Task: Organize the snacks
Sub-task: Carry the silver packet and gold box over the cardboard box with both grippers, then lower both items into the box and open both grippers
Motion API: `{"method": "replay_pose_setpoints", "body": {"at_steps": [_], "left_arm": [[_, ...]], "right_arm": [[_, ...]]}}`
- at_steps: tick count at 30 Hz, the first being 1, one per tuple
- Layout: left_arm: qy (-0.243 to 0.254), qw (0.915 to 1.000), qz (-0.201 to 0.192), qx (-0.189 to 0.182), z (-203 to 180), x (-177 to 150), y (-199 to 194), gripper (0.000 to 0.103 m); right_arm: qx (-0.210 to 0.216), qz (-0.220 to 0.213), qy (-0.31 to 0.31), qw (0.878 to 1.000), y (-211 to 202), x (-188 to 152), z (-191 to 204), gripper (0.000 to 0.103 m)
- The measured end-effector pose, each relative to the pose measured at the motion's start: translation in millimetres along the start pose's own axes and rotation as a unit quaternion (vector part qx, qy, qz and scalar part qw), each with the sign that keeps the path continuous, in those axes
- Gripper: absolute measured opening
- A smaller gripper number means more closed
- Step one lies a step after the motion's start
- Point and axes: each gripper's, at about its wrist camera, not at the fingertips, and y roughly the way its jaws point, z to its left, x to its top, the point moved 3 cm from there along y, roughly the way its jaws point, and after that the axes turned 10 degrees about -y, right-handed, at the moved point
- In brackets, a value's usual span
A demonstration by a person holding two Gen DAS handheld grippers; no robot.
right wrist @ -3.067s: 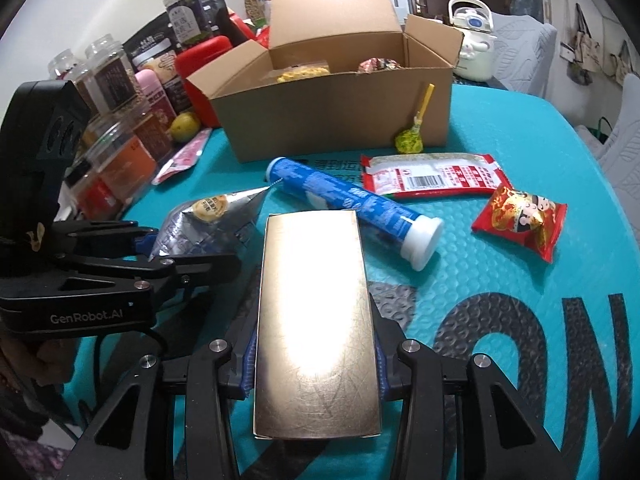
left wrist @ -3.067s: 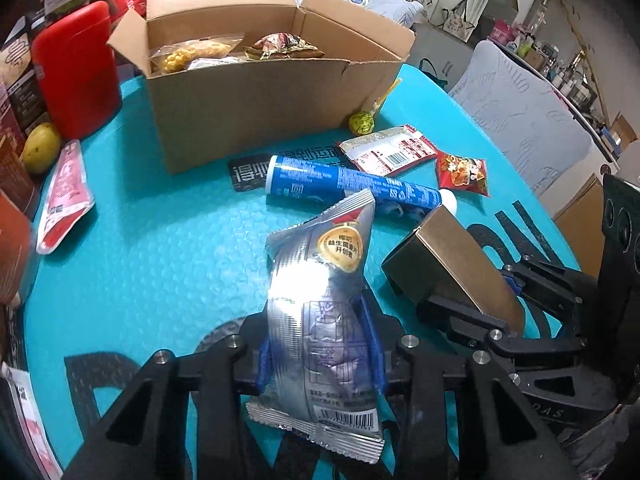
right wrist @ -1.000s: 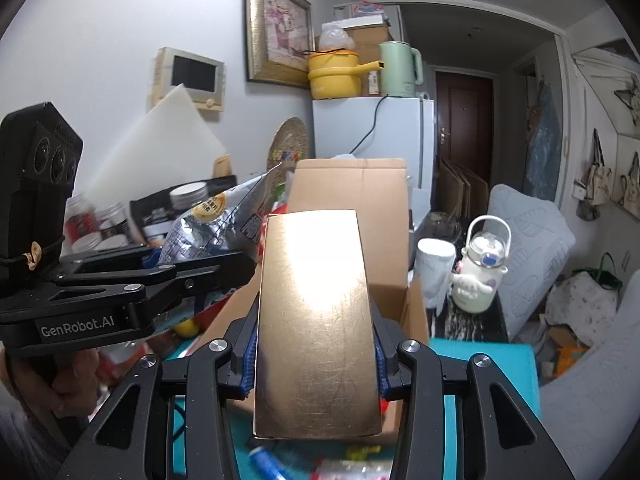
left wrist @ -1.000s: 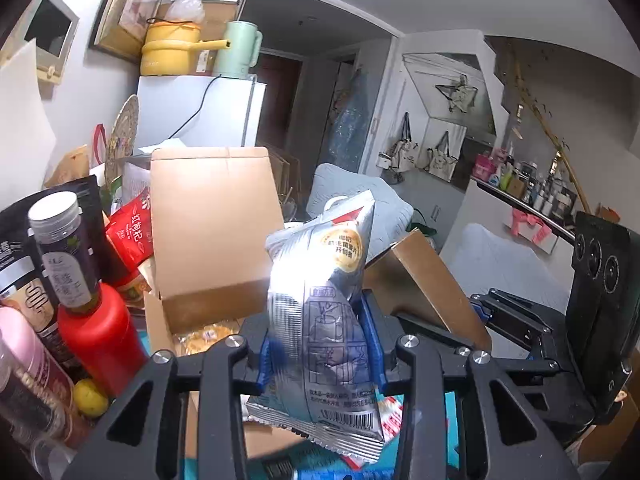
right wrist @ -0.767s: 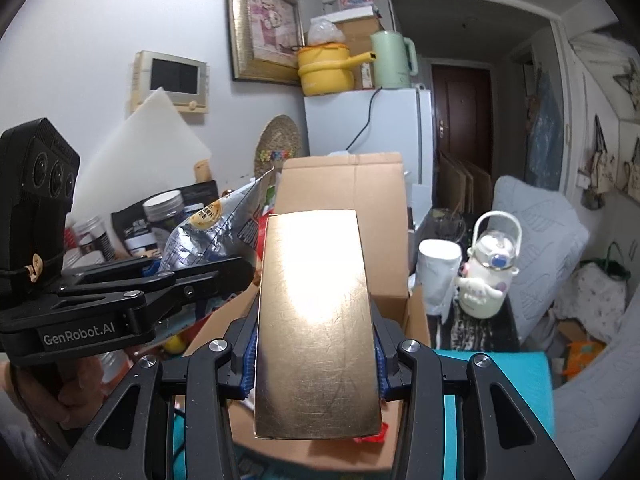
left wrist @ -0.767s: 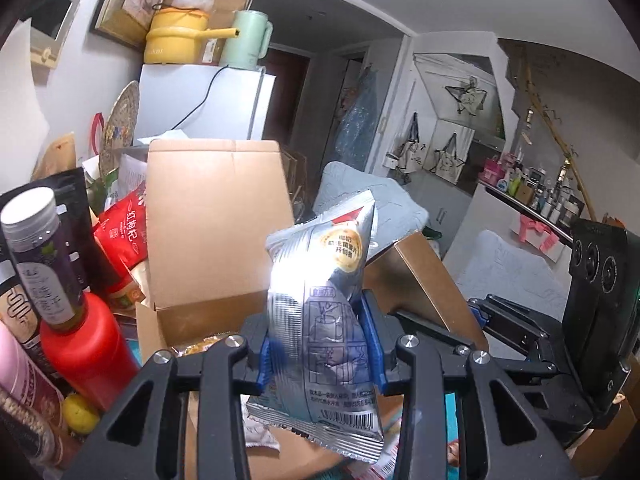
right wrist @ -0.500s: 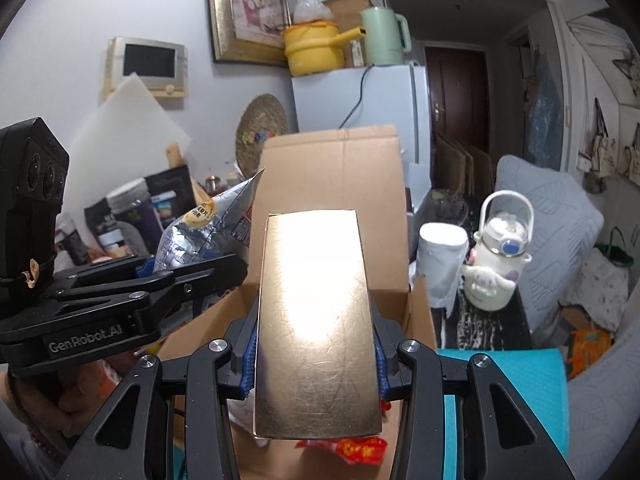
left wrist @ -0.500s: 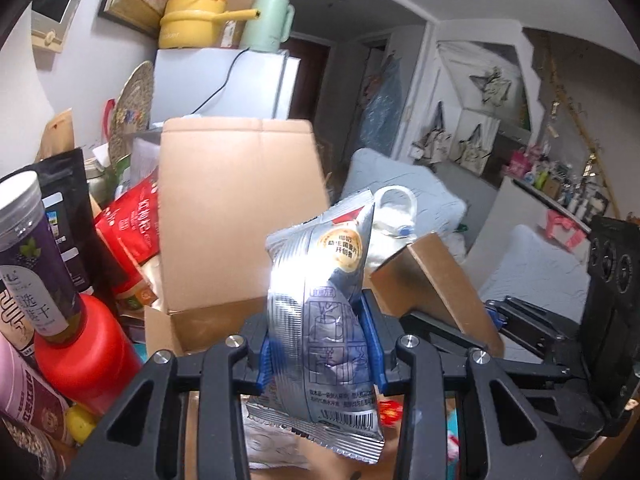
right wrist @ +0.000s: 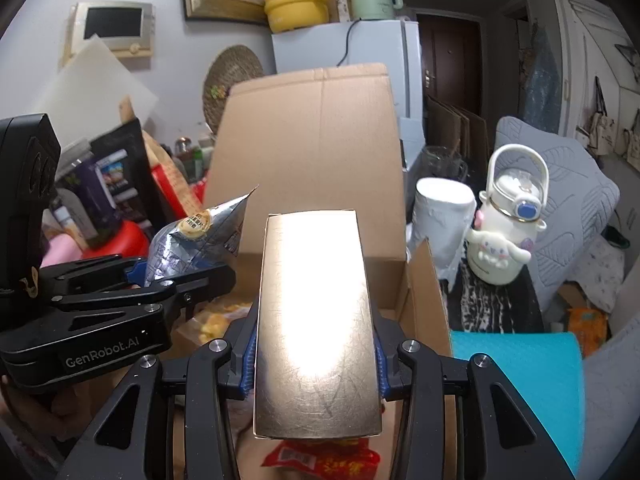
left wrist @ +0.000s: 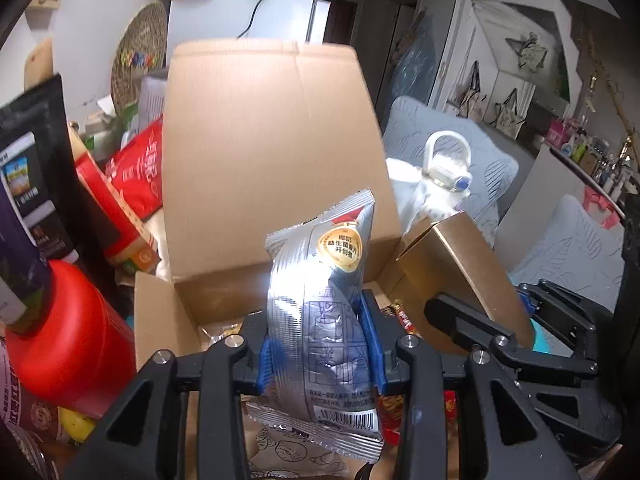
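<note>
The left gripper is clamped on a silver snack bag, held upright over the open cardboard box just ahead. Beside it, the right gripper is clamped on a gold box, with a red packet lying below it inside the cardboard box.

**Box contents mostly masked**

The silver snack pouch and gold box cover most of the cardboard box interior. A red packet is cut off by the bottom edge. Pouch print stays unreadable.
</note>
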Motion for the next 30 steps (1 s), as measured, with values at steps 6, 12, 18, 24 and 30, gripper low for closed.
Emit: {"method": "replay_pose_setpoints", "body": {"at_steps": [6,12,18,24,30], "left_arm": [[-0.009,0.9994,0.029,0.018,8.5,-2.4,20.9,0.037],[-0.016,0.9972,0.058,0.044,19.5,-8.1,40.3,0.037],[-0.030,0.9944,0.086,0.054,29.6,-13.0,53.4,0.037],[-0.037,0.9914,0.107,0.065,35.0,-16.0,62.3,0.037],[-0.014,0.9887,0.116,0.094,28.5,-18.4,69.3,0.038]], "right_arm": [[-0.003,0.024,-0.001,1.000,17.4,-6.2,3.8,0.043],[-0.013,0.050,-0.001,0.999,33.8,-13.9,4.1,0.043],[0.002,0.079,0.030,0.996,43.3,-21.5,-9.3,0.043],[0.005,0.090,0.038,0.995,47.8,-25.0,-13.4,0.043],[0.006,0.100,0.041,0.994,50.4,-26.2,-13.7,0.045]]}}
